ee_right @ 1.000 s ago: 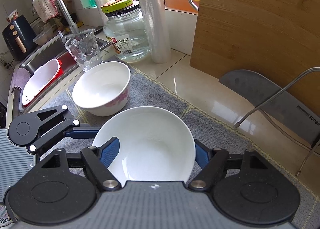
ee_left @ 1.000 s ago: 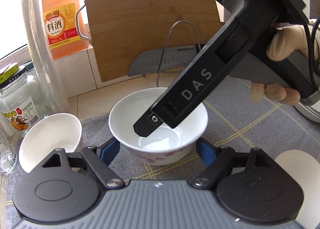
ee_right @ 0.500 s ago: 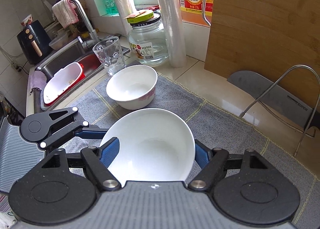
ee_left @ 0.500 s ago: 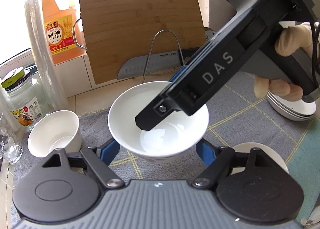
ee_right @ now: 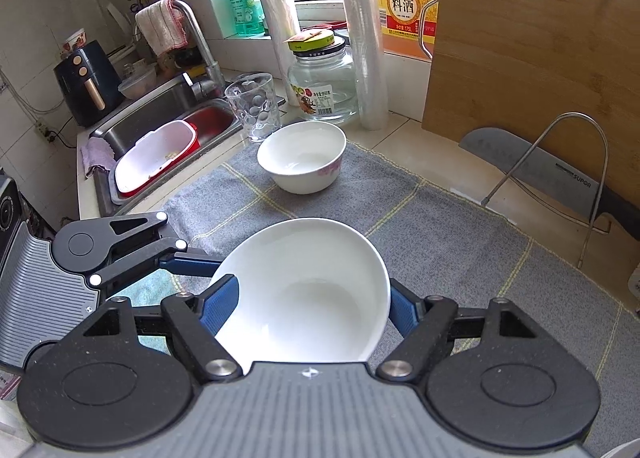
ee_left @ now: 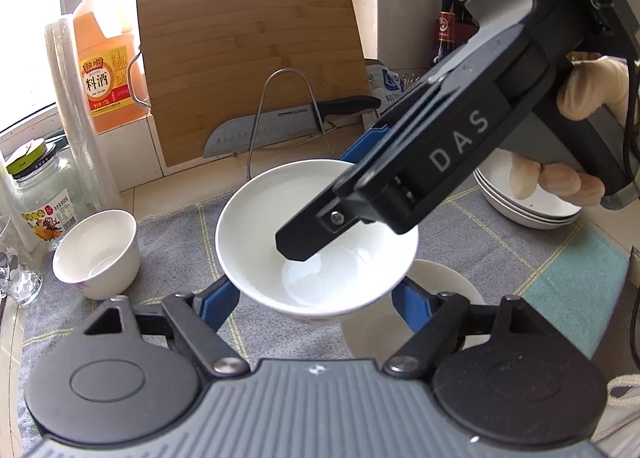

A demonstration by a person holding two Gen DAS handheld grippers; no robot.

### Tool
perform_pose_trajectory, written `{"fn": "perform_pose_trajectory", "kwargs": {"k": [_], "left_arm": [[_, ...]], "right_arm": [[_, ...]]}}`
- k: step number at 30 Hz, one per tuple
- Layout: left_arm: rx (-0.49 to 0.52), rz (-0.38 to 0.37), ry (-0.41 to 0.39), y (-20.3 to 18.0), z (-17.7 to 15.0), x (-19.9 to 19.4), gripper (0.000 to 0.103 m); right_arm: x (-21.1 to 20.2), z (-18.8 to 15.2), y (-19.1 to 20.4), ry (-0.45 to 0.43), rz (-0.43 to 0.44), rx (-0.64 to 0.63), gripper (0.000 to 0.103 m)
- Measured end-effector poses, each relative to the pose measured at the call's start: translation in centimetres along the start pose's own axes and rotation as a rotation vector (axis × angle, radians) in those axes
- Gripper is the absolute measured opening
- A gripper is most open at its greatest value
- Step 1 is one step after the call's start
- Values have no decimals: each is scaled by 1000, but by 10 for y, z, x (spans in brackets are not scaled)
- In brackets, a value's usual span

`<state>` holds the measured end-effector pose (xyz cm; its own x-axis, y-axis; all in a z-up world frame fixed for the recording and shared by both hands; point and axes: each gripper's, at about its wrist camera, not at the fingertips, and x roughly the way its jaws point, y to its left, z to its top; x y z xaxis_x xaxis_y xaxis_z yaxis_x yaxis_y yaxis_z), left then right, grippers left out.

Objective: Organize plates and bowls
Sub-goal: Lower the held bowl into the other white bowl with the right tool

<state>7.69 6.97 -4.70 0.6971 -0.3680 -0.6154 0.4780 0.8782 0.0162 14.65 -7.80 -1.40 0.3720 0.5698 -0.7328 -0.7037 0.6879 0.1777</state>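
Note:
A white bowl (ee_left: pixel 256 230) is lifted above the grey mat, seen also in the right wrist view (ee_right: pixel 308 298). My right gripper (ee_right: pixel 314 304) is shut on the white bowl, its blue fingers clamped on the bowl's sides. My left gripper (ee_left: pixel 316 300) is wide apart under and beside the bowl; it also shows in the right wrist view at the left. A second white bowl (ee_left: pixel 98 254) (ee_right: pixel 302 156) stands on the mat at the left. Another white dish (ee_left: pixel 440 290) sits below the lifted bowl. A stack of white plates (ee_left: pixel 524 206) is at the right.
A grey mat (ee_right: pixel 440 242) covers the counter. Behind it stand a wooden cutting board (ee_left: pixel 252 70), a knife (ee_left: pixel 280 122) in a wire rack, an orange bottle (ee_left: pixel 106 70), a glass jar (ee_right: pixel 324 86) and a tumbler (ee_right: pixel 254 106). A sink (ee_right: pixel 160 134) lies left.
The white bowl has risen off the mat in my right gripper, and both grippers have moved up and back; the lower dish and plate stack have come into view.

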Motion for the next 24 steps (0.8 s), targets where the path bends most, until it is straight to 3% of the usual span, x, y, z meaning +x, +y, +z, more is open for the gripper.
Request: {"fn": "perform_pose_trajectory", "kwargs": {"k": [15,24], "left_arm": [[27,-46,-4,-37,-9,-20,83],[36,-85,40,-50,-20,-11,83]], "right_arm": [[-34,-39,11,-7,-40,23,83],[-30,-63,10,33,-59,61,83]]}}
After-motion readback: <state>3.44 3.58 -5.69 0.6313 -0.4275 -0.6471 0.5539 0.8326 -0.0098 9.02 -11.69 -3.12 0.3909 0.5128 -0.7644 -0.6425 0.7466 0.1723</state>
